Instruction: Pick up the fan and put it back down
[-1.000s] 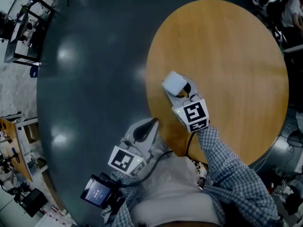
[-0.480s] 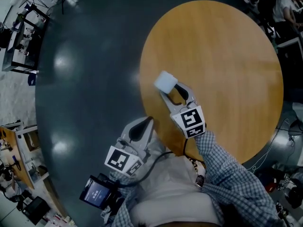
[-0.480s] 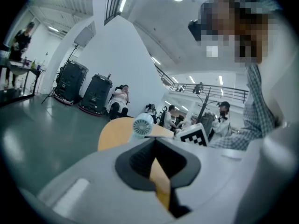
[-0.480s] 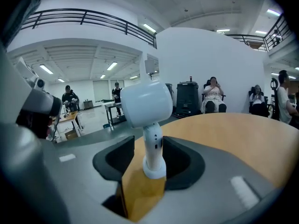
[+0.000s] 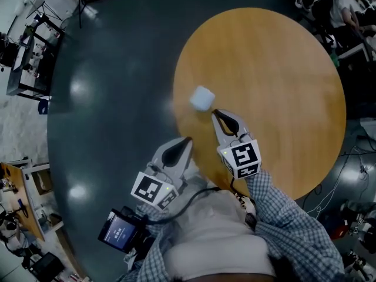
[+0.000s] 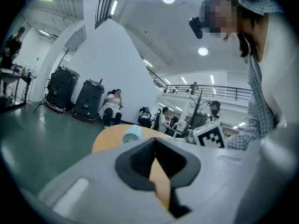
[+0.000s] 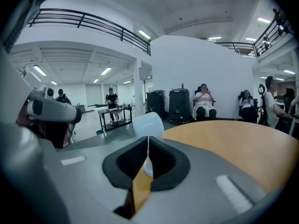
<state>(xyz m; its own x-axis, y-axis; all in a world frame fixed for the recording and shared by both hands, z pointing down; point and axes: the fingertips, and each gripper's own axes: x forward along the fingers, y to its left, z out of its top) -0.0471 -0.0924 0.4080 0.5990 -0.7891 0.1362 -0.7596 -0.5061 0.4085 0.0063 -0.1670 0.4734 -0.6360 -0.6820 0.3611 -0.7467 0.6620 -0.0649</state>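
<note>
A small white fan (image 5: 201, 97) stands alone on the round wooden table (image 5: 276, 69), near its left edge. My right gripper (image 5: 218, 114) hovers just short of the fan without touching it; its jaws are closing to shut with nothing between them. In the right gripper view the fan (image 7: 148, 124) shows just beyond the closed tips (image 7: 148, 139). My left gripper (image 5: 187, 140) is shut and empty, low at the table's near-left edge. In the left gripper view, the fan (image 6: 132, 134) sits on the table (image 6: 107, 136) ahead of those tips (image 6: 155, 141).
Dark grey floor (image 5: 111, 69) surrounds the table. Equipment racks (image 5: 23, 46) stand at the far left. Seated people (image 7: 204, 101) and black cases (image 6: 88, 99) line the far wall. A device with a lit screen (image 5: 120, 234) hangs at the person's waist.
The right gripper let go of the fan, drew back toward the person and closed its jaws. The fan stays on the table. The left gripper rose slightly.
</note>
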